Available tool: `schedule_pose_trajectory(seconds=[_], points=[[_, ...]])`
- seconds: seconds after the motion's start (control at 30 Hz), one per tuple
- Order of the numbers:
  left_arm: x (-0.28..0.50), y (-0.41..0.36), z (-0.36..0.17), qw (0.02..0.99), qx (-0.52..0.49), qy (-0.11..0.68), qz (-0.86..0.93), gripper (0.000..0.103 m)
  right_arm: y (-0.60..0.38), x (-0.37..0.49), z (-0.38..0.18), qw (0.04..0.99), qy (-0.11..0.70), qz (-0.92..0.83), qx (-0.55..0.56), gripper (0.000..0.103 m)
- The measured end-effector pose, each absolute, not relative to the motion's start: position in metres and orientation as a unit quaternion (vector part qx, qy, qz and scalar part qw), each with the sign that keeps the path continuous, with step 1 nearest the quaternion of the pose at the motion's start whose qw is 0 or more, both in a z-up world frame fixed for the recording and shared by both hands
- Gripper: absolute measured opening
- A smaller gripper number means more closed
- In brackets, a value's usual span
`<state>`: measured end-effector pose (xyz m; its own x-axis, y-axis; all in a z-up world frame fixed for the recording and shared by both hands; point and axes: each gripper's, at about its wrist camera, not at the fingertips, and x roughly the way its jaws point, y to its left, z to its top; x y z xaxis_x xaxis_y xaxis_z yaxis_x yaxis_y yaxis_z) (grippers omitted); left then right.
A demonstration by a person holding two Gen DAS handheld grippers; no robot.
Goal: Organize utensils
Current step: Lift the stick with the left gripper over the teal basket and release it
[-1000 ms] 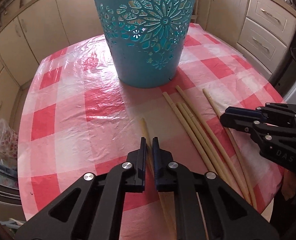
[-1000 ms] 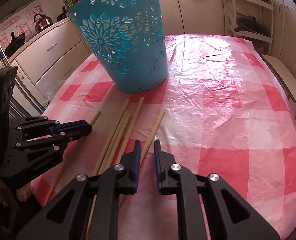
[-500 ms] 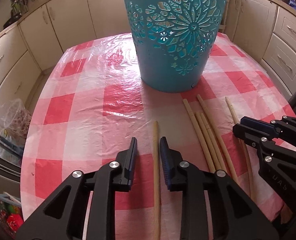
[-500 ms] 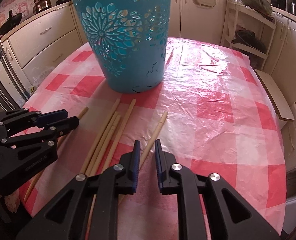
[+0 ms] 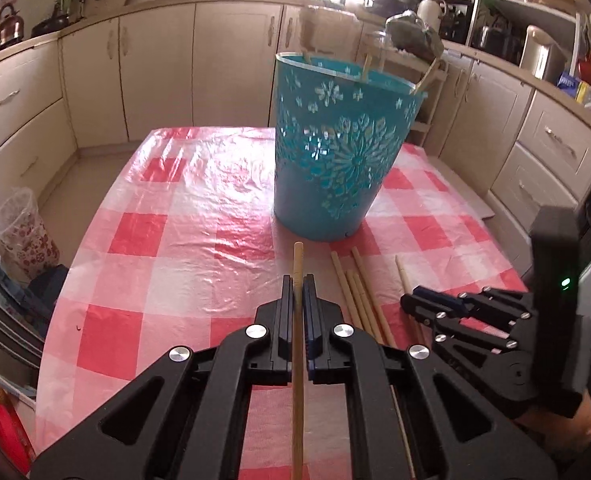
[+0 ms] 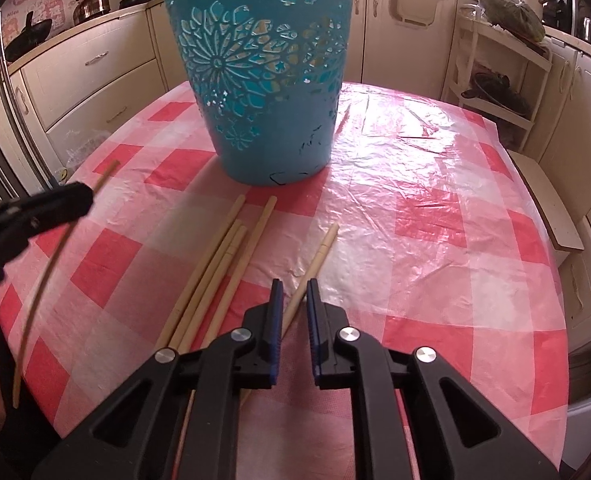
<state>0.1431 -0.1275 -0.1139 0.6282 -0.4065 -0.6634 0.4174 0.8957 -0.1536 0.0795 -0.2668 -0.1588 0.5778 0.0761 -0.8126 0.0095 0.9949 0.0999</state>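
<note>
Left hand-held gripper [image 5: 297, 280] is clamped on one wooden stick [image 5: 298, 360], lifted off the table [image 5: 183, 264] and pointing toward the teal cut-out bucket [image 5: 335, 160] — a few stick ends poke above the bucket's rim. Right hand-held gripper [image 6: 294, 286] hovers low, fingers apart, straddling a single stick [image 6: 313, 268] lying on the checked tablecloth [image 6: 435, 208] — just left of it lies a bundle of sticks [image 6: 215, 272], ends near the bucket.

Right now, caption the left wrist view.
Left gripper clamps one chopstick, raised toward the teal basket; five more chopsticks on the table.
</note>
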Motion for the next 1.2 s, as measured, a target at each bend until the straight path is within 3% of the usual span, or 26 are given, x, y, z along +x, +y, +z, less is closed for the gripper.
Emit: schedule_pose_trajectory(seconds=[0.27,0.53,0.63,1.2], points=[[0.132,-0.096,-0.065,0.922,-0.061,0.3,-0.238,0.005,-0.269,0.08,-0.16,0.886,0.459,0.02,0.053,0.013],[0.134,-0.096,-0.021,0.933,-0.079,0.246,-0.25,0.005,-0.262,0.08,-0.16,0.886,0.46,0.039,0.042,0.03],[0.142,-0.104,-0.006,0.936,-0.081,0.229,-0.254,0.005,-0.261,0.08,-0.16,0.886,0.46,0.043,0.042,0.031],[0.253,-0.165,0.05,0.945,-0.137,0.139,-0.263,0.005,-0.265,0.081,-0.16,0.883,0.458,0.076,0.073,0.045]])
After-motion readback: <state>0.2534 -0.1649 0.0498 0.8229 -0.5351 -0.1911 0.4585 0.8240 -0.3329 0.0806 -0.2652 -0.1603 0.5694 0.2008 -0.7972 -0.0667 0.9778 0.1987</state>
